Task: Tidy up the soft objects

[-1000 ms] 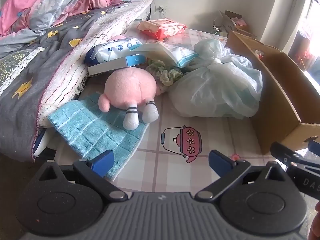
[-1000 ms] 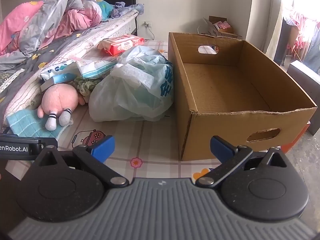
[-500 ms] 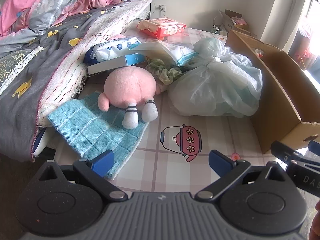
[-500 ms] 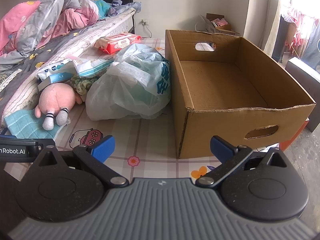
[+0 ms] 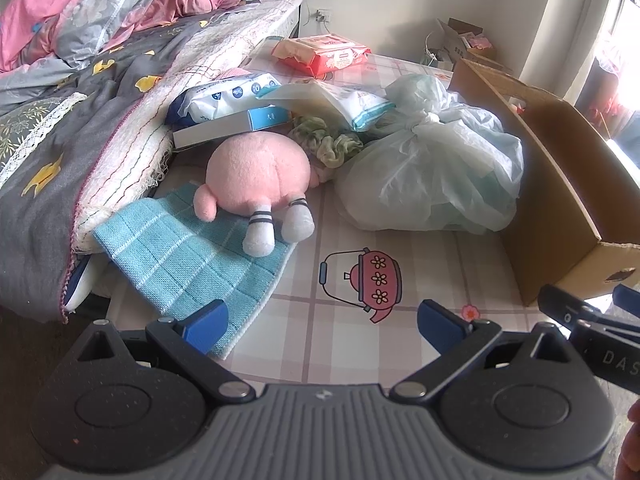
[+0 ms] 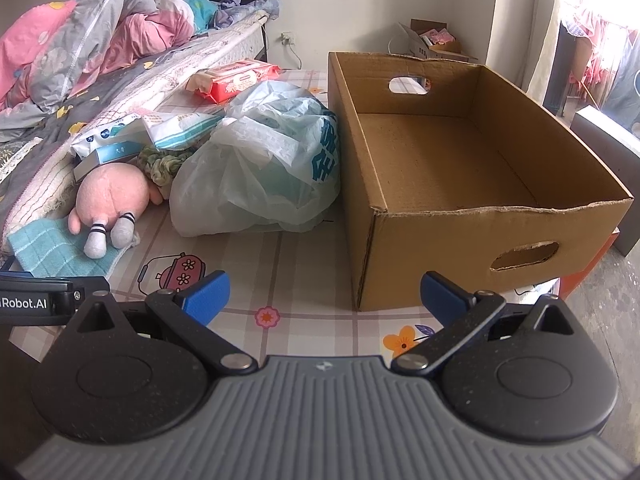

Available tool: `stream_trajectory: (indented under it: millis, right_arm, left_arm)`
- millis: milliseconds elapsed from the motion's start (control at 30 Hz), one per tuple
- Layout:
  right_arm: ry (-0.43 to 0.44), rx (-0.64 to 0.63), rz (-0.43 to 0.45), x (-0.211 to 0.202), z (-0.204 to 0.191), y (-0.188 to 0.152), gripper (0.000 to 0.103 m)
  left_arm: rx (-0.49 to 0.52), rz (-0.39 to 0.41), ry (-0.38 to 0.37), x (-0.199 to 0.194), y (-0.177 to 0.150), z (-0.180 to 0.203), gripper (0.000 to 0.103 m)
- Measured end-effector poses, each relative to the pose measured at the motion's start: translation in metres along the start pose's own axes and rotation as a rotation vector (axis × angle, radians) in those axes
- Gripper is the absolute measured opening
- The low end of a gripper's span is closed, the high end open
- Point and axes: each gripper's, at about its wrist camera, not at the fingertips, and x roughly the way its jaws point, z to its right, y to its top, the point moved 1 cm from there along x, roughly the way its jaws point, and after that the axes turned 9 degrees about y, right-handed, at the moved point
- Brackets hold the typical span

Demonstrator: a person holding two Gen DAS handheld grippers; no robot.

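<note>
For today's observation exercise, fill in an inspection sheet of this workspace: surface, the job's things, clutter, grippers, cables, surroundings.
Surface: checked mat with cartoon prints, partly bare.
Job's things: pink plush toy lying partly on a teal cloth; tied plastic bag beside the cardboard box, which is empty; green scrunchie between toy and bag.
Clutter: wipe packs, a red pack, a blue carton along the bed edge.
Grippers: left gripper and right gripper, jaws open, holding nothing, short of every item.
Cables: a white cord from the wall socket.
Surroundings: bed with rumpled quilts, small open box by the wall, bright window at the right.
</note>
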Motion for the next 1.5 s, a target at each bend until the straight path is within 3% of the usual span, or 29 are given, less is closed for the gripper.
stream_trajectory:
  millis: [1500]
  right_arm:
    - [0.008,0.002,-0.013,0.0064,-0.0008,-0.0016,0.102]
  left_arm:
    - [-0.013,-0.008,0.01,0.0029,-0.0006,-0.0036,0.101]
